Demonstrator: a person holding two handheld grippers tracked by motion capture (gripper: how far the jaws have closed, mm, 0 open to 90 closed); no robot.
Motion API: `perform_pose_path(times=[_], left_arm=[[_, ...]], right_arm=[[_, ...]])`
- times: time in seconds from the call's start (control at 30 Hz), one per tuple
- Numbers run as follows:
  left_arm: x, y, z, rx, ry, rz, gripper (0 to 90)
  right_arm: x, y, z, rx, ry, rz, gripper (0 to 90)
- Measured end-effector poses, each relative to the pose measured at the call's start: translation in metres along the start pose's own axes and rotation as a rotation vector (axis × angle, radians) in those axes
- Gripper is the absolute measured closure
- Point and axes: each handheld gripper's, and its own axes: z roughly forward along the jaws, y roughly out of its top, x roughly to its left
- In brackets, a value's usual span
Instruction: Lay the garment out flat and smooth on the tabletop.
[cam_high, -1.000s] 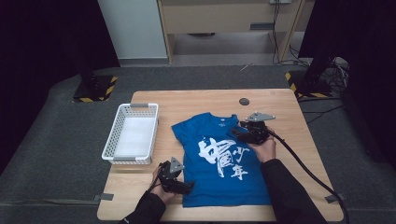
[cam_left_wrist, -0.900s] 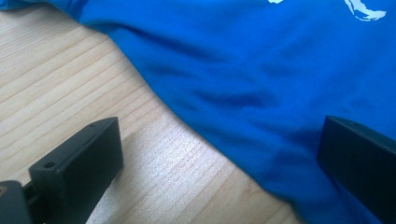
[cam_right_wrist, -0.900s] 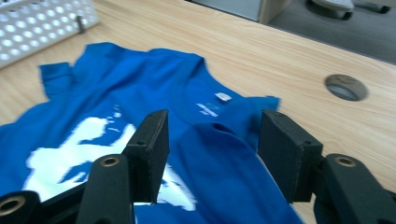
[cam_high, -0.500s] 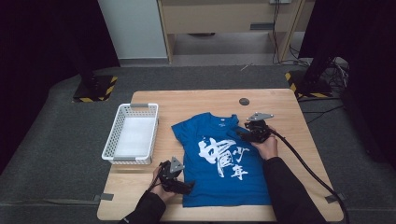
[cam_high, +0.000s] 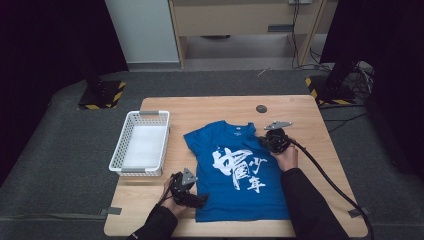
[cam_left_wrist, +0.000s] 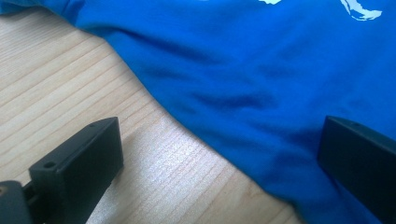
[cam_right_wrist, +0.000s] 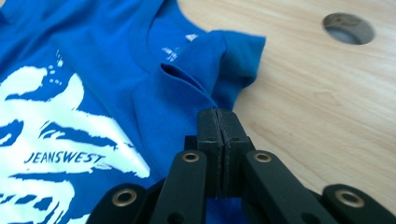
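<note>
A blue T-shirt (cam_high: 240, 170) with white print lies flat on the wooden table (cam_high: 210, 107), collar toward the far side. My right gripper (cam_high: 265, 141) sits at the shirt's right sleeve. In the right gripper view its jaws (cam_right_wrist: 217, 114) are pressed together on a raised fold of the T-shirt (cam_right_wrist: 93, 70) beside the collar. My left gripper (cam_high: 200, 200) rests at the shirt's near left hem. In the left gripper view it stands open (cam_left_wrist: 222, 135), one jaw over bare wood and the other over the T-shirt (cam_left_wrist: 261, 70) edge.
A white plastic basket (cam_high: 125, 145) stands at the table's left side. A round dark hole (cam_high: 261, 108) marks the tabletop beyond the shirt. The right gripper's black cable (cam_high: 325, 175) trails off the near right edge.
My right gripper has shifted slightly toward the person with the sleeve fabric. The left gripper has stayed where it was.
</note>
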Motion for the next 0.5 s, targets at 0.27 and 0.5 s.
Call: perform_pose_path(times=[0.27,0.5], left_arm=[[0.000,0.000,0.000,0.001,0.000,0.000,0.0],[0.000,0.000,0.000,0.001,0.001,0.000,0.0]], right_arm=[[-0.030,0.002,-0.028,-0.113,-0.171,0.146,89.1],[-0.068,-0.022,-0.037,-0.069,-0.351,0.329,76.6]])
